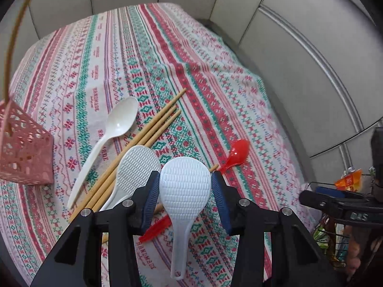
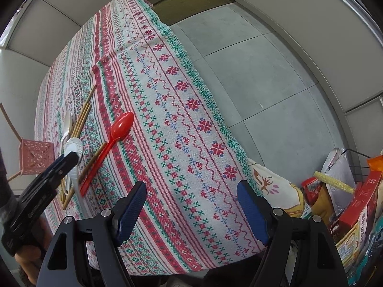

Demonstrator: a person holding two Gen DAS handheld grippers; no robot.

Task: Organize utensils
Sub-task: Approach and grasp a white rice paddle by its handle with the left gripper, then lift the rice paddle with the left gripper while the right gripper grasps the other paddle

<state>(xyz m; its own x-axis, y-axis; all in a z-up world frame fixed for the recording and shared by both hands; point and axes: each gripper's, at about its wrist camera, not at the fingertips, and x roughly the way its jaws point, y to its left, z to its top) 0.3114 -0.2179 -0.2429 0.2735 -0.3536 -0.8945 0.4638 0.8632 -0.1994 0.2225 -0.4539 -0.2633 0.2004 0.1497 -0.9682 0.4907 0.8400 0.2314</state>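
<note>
My left gripper (image 1: 185, 181) is shut on the ribbed head of a white rice paddle (image 1: 184, 196), whose handle hangs toward the camera over the table. Under it lie a second white rice paddle (image 1: 136, 167), a white spoon (image 1: 119, 122), several wooden chopsticks (image 1: 158, 124) and a red spoon (image 1: 235, 154). A pink lattice basket (image 1: 24, 150) stands at the left with one chopstick (image 1: 12, 47) leaning out of it. My right gripper (image 2: 191, 198) stands open and empty above the tablecloth near the table's right edge. The red spoon (image 2: 119, 129) lies to its upper left.
A patterned red, green and white tablecloth (image 2: 167, 95) covers the table and hangs over its right edge to a grey tiled floor (image 2: 263, 83). A printed cushion (image 2: 270, 184) and a wire rack of snack packs (image 2: 347, 191) sit at the lower right.
</note>
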